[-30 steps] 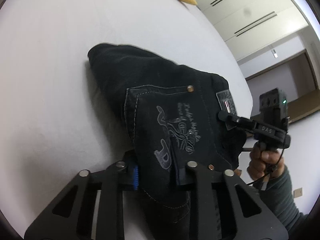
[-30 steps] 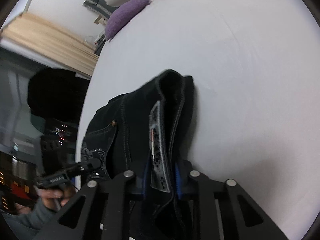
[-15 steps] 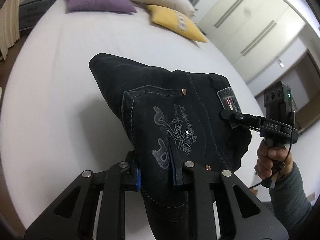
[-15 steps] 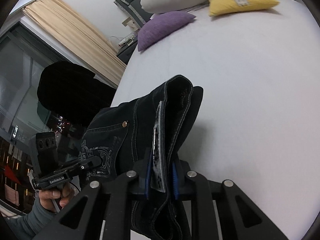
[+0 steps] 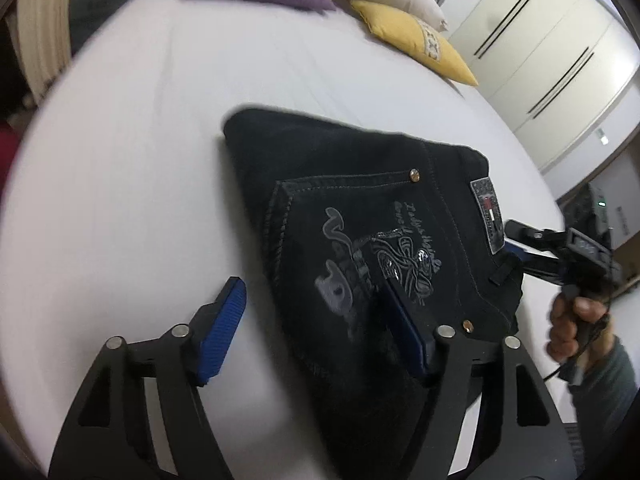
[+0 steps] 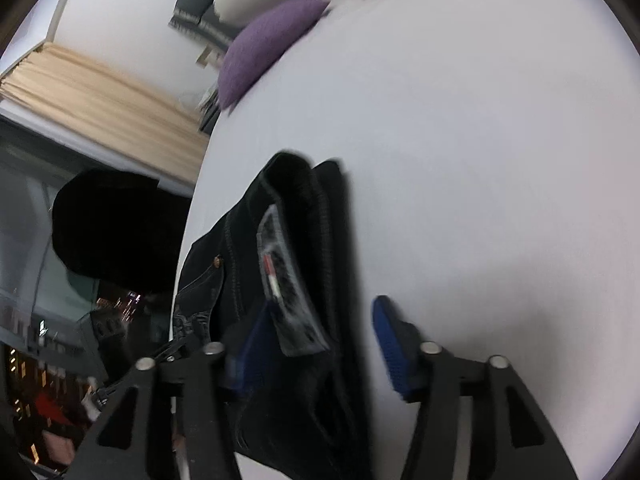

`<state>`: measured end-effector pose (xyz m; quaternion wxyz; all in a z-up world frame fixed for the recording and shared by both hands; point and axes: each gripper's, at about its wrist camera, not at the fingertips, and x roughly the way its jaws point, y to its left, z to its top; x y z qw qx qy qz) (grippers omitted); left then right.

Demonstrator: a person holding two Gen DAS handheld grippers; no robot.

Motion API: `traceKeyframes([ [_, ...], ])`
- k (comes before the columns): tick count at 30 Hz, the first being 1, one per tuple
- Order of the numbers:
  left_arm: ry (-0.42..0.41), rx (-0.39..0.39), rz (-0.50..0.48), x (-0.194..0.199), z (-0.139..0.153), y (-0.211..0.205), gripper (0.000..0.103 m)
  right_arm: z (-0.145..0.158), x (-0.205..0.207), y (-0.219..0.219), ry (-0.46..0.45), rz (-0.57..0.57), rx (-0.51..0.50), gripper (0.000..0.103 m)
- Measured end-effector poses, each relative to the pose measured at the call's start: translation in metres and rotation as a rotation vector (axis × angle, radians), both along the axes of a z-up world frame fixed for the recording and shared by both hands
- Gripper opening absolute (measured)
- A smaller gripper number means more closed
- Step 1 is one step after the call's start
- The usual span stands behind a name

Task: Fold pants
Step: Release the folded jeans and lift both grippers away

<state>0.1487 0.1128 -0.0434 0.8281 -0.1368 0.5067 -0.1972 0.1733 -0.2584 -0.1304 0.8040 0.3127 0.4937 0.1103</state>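
Both my tools have just let go. My left gripper has just been opening and stands wide, one pad clear on the sheet, the other lying against the back pocket without pinching. My right gripper has likewise been opening, the waistband edge loose between its jaws. The pants lie folded into a thick dark bundle on the white bed, near its edge. Judging by the look: heavy denim, stiff at seams and waistband, not slippery, holds a crease; best taken at the doubled waistband or the fold corners. Waistband patch shows a red-white-blue flag mark; its lettering and the pocket's embroidered script are unreadable.
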Motion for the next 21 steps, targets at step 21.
traceKeyframes([
  [21, -0.944, 0.320, 0.359, -0.317, 0.350, 0.030, 0.103, 0.355, -0.289, 0.124, -1.013, -0.235, -0.616, 0.103],
])
